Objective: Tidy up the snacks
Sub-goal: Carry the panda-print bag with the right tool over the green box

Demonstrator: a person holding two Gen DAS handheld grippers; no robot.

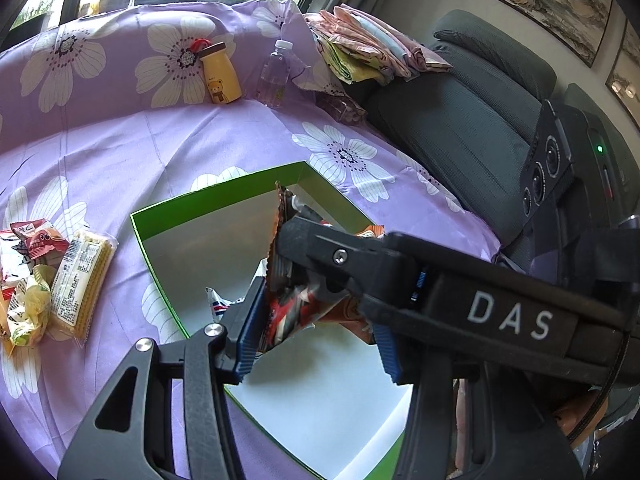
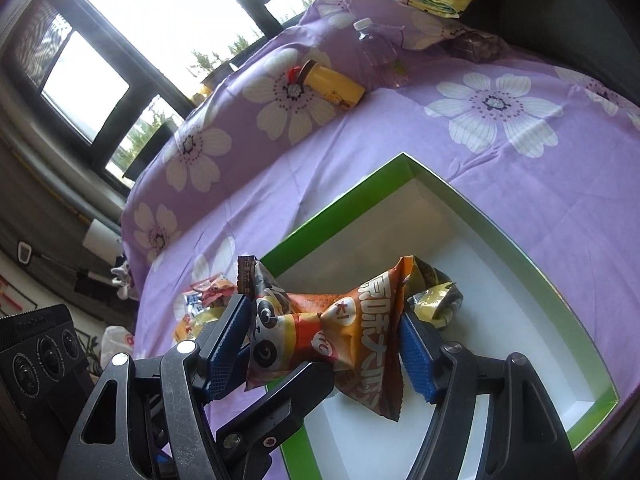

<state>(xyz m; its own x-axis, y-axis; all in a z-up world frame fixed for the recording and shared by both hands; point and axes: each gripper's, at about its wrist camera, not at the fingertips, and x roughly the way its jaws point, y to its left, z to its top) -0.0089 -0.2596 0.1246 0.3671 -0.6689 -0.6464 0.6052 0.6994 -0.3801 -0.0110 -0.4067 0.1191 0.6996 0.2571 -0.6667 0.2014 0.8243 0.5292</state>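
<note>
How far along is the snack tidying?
It looks barely started. The green box holds a crumpled gold packet and little else that shows. An orange packet is over it, pinched by the right gripper and the left gripper. A pile of snacks waits on the purple sheet.

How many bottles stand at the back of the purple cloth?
2. The yellow bear bottle leans on the flowered backrest; the clear water bottle stands just right of it. Others may be hidden.

Glossy crinkled foil snack packet [image 2: 320, 320], matt green-and-white cardboard box [image 2: 500, 216], smooth floral purple cloth [image 2: 400, 120], ribbed blue pads [image 2: 416, 356].
</note>
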